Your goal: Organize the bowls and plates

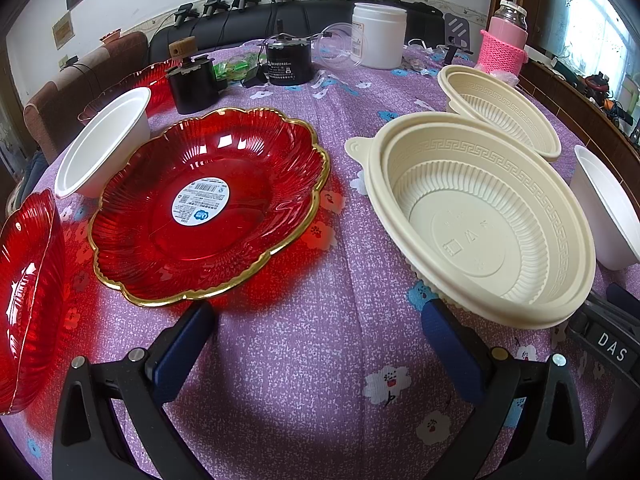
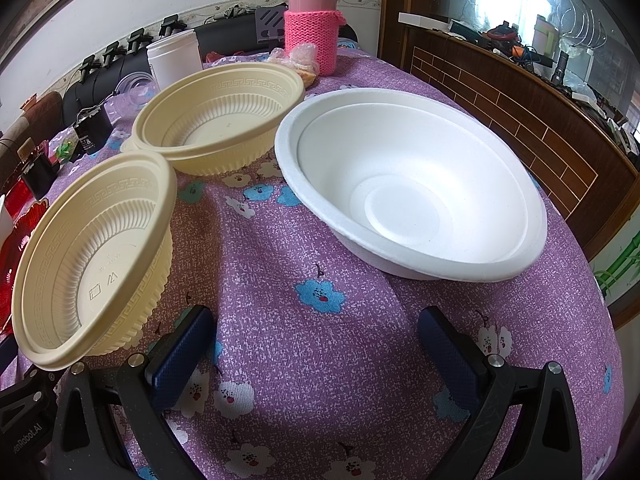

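Grippers both wide apart, holding nothing: left gripper [image 1: 318, 332] hangs low over bare tabletop [image 1: 320, 380] in the bottom centre of its view, right gripper [image 2: 316, 336] likewise in its own.

Left view: red gold-rimmed plate [image 1: 208, 204] sits centre-left, label sticker in its well. Second red plate [image 1: 28, 296] at the far left edge, looks tilted up, though fisheye warp may be exaggerating that. A third red plate [image 1: 132, 80] seems to lie upper left behind a white foam bowl [image 1: 102, 144]; mostly hidden. Near beige ribbed bowl [image 1: 480, 224] fills centre-right, far beige bowl [image 1: 500, 108] just behind it, rims overlapping in view.

Right view: large white foam bowl [image 2: 412, 184] centre-right, upright, empty. The two beige bowls are at left, near one [image 2: 92, 260] lower left and far one [image 2: 218, 116] upper centre-left.

Read: nothing stacked yet. Like items are scattered in matched sets, so nesting by type is the obvious job. Each gripper is spread and parked facing its own cluster, probably lining up a rim pinch. Foam will dent easily; red plates look slippery.
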`<state>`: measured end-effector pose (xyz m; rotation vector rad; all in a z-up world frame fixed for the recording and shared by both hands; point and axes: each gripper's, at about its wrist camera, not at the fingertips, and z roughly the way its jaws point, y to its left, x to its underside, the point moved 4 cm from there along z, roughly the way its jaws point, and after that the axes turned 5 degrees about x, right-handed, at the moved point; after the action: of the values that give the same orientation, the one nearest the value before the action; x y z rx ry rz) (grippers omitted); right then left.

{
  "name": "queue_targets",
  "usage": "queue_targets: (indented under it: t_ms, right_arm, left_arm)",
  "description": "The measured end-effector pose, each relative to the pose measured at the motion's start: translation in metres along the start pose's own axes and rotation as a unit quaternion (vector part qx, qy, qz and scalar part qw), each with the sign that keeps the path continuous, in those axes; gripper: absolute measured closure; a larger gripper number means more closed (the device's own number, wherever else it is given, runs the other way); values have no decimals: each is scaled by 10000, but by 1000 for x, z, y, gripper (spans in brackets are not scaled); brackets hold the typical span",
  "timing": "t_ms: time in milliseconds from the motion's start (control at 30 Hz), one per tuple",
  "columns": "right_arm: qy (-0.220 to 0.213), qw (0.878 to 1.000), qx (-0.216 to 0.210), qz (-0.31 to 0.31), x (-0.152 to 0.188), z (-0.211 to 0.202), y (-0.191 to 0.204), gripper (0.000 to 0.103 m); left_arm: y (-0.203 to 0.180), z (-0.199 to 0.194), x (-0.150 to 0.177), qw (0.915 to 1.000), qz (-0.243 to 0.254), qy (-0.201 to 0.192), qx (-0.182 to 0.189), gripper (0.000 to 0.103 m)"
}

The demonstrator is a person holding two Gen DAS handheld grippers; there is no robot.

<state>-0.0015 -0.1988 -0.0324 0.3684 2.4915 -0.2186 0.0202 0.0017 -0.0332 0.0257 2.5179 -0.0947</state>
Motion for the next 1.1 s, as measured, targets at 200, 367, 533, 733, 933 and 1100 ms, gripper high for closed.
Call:
queue_targets:
  t_ms: [200, 367, 533, 733, 933, 1100]
  right_arm:
    - [0, 10000, -1, 0, 0, 0, 0, 1]
    - [1, 10000, 1, 1, 0, -1, 1, 1]
    - [15, 10000, -58, -53, 1, -3, 2, 1]
    - [423, 9972, -366, -494, 0, -3, 5, 1]
    - [520, 9978, -207, -356, 4, -5, 3, 1]
    - [345, 9990, -141, -233, 5, -8, 4, 1]
  left_arm:
    - [0, 0, 0, 10000, -6, -2, -10, 0]
    - [0, -4, 0, 10000, -10, -2, -40, 0]
    - [1, -5, 1, 9995, 90, 285, 99, 0]
    - [-1, -17, 20, 9992, 146, 351, 77, 0]
    - [-3, -26, 32, 9994, 165, 305, 95, 0]
    - [-4, -30, 39, 9981, 333, 467, 241, 0]
